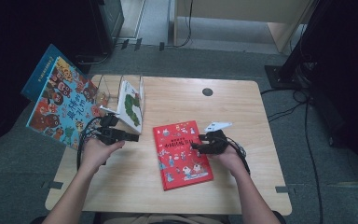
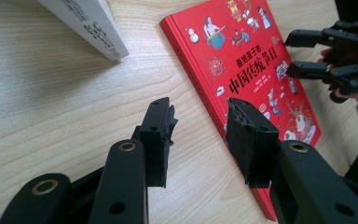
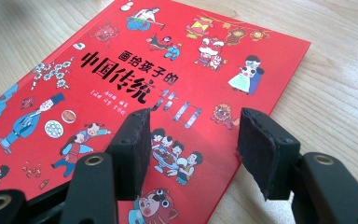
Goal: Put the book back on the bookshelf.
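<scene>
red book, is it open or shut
Shut. The red book lies flat on the table with its front cover up, title and drawings showing whole in both gripper views; no pages are spread.

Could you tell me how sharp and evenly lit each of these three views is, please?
High view: soft and low in detail, dark surroundings, pale wooden table evenly lit. Left gripper view: flat red picture book sharp, black left gripper close and slightly soft. Right gripper view: cover print crisp, mild glare along its far edge, black right gripper softened.
</scene>
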The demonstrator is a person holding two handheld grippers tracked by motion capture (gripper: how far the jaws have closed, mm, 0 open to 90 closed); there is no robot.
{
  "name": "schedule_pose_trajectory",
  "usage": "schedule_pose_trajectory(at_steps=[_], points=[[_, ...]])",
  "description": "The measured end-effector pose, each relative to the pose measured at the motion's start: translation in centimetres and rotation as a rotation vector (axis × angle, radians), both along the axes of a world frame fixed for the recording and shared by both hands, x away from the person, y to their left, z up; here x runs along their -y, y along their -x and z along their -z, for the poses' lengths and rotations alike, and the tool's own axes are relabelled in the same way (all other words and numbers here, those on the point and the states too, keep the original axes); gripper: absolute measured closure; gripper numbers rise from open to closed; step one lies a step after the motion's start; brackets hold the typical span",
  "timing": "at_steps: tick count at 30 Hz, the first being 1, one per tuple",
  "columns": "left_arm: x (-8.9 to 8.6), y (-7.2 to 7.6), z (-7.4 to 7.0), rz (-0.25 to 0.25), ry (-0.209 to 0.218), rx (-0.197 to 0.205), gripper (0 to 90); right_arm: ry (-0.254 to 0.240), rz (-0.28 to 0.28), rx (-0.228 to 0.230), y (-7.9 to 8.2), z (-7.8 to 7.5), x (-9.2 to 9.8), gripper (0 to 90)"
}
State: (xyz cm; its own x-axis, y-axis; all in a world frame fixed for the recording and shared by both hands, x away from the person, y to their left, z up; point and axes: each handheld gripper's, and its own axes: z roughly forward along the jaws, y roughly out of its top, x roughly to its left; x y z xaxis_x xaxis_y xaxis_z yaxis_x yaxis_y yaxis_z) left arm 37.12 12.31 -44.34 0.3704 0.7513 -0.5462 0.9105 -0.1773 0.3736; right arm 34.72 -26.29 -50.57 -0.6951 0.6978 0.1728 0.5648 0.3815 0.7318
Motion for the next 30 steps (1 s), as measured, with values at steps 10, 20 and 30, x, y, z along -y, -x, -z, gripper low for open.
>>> schedule_pose_trajectory(at_steps=[10,20,30], points=[[1.0,0.4,1.7,0.02,0.006,0.003,64.5,-0.003,0.003,0.006,0.0,0.0,0.1,46.4],[2.7,0.4,2.8,0.052,0.0,-0.002,63.8,-0.006,0.006,0.01,0.2,0.1,0.2,48.9],[3.6,0.5,3.6,0.046,0.006,0.006,73.4,-0.005,0.018,0.004,0.9,0.1,0.7,59.9]])
